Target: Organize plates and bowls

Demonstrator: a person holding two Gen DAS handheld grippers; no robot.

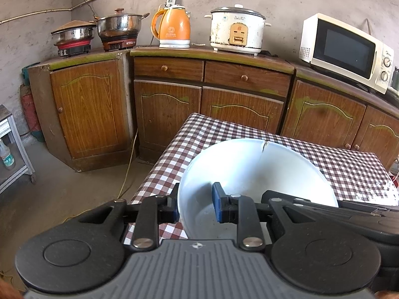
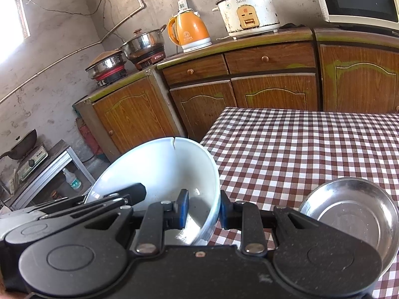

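A large white bowl [image 1: 256, 172] with a crack in its far rim sits over the checked table [image 1: 349, 169]. My left gripper [image 1: 195, 204] straddles its left wall, one finger outside, the blue-padded finger inside; the jaws stand wide and do not pinch the wall. My right gripper [image 2: 203, 209] straddles the bowl's [image 2: 159, 164] right wall the same way, with a gap showing. The right gripper's body also shows in the left wrist view [image 1: 324, 206]. A steel bowl [image 2: 354, 214] sits on the table to the right.
Wooden cabinets [image 1: 169, 104] stand behind the table with an orange kettle [image 1: 174, 27], a rice cooker [image 1: 237, 30], a microwave [image 1: 346, 49] and two pots [image 1: 119, 25]. A metal shelf [image 2: 49, 172] with a bottle stands at the left on the floor.
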